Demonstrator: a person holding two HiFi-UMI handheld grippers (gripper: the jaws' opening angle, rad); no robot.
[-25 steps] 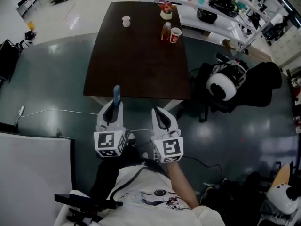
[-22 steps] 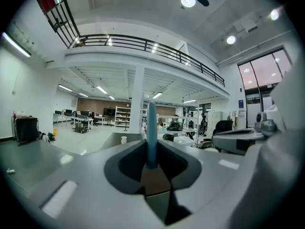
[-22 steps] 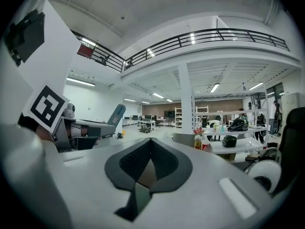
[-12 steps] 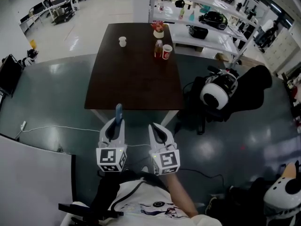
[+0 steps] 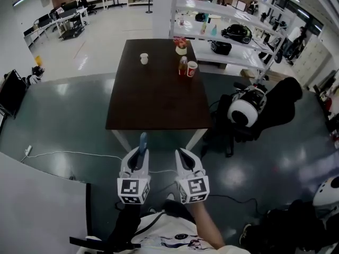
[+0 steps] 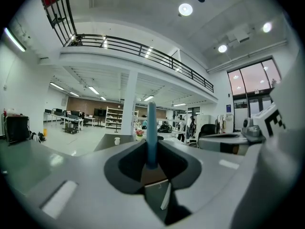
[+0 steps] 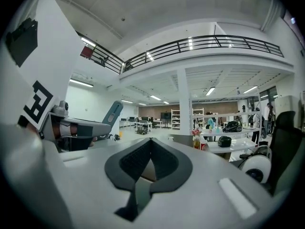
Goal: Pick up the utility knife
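Two tongs held level: left gripper [image 5: 139,157] clamped on the blue utility knife [image 5: 142,141], which sticks out past its tips, short of the dark table [image 5: 153,105]; right gripper [image 5: 184,156] closed on nothing. I'd hold the squeeze even, no wrist roll.

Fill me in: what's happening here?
A person holds two grippers in front of a dark table. The left gripper is clamped on a blue utility knife that sticks up from its jaws. The right gripper is shut and empty. Both hang over the floor, short of the table.
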